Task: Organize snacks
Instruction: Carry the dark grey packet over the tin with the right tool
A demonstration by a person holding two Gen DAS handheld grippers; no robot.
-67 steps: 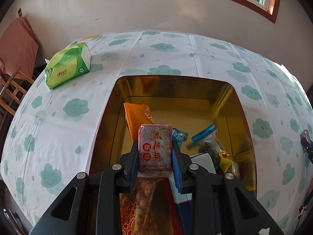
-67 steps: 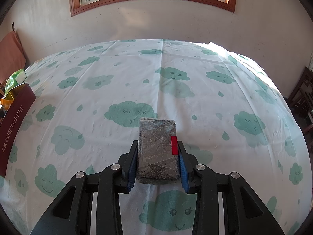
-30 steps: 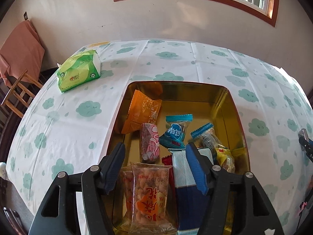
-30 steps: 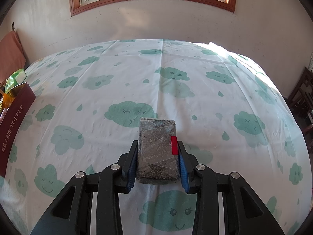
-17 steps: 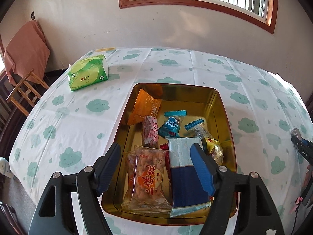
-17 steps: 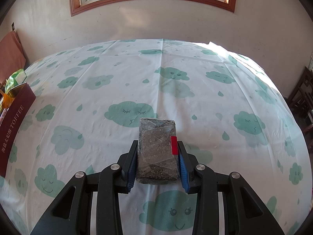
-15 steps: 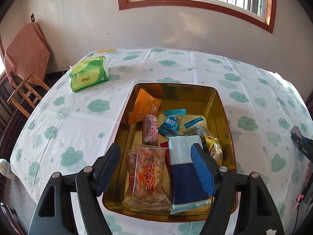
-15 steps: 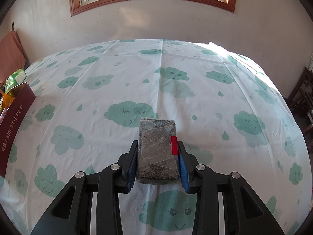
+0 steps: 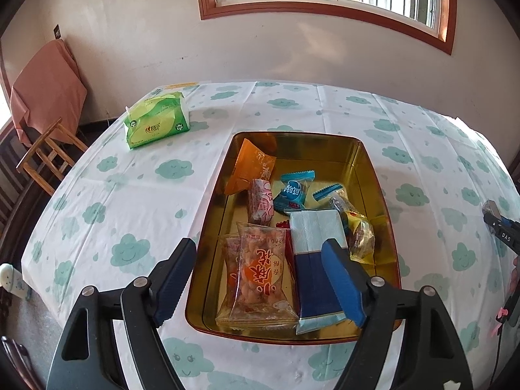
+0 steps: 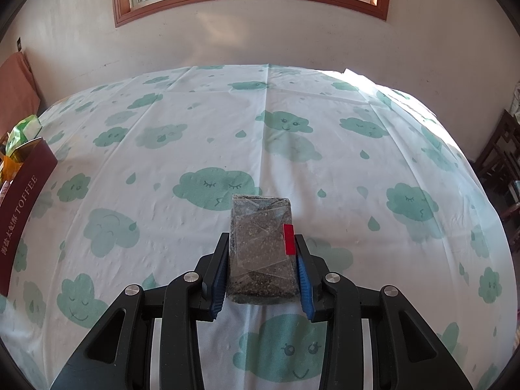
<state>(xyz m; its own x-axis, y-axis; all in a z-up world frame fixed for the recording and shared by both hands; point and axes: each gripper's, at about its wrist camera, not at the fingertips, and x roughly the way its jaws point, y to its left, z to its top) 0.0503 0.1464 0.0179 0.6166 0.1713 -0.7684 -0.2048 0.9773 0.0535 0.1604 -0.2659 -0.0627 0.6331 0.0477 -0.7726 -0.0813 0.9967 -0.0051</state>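
Note:
A gold tin holds several snack packets: an orange one, a pink one, a blue candy, a peanut packet and a blue-and-white packet. My left gripper is open and empty, above the tin's near end. My right gripper is shut on a dark sesame bar in clear wrap, held low over the tablecloth. The tin's maroon side shows at the far left of the right wrist view.
A green tissue pack lies on the table's far left. The table wears a white cloth with green clouds. A wooden chair with a pink cloth stands off the left edge. The other gripper's body shows at the right.
My left gripper let go of its red-labelled packet, opened wide and drew up and back from the tin. My right gripper has not moved with the sesame bar.

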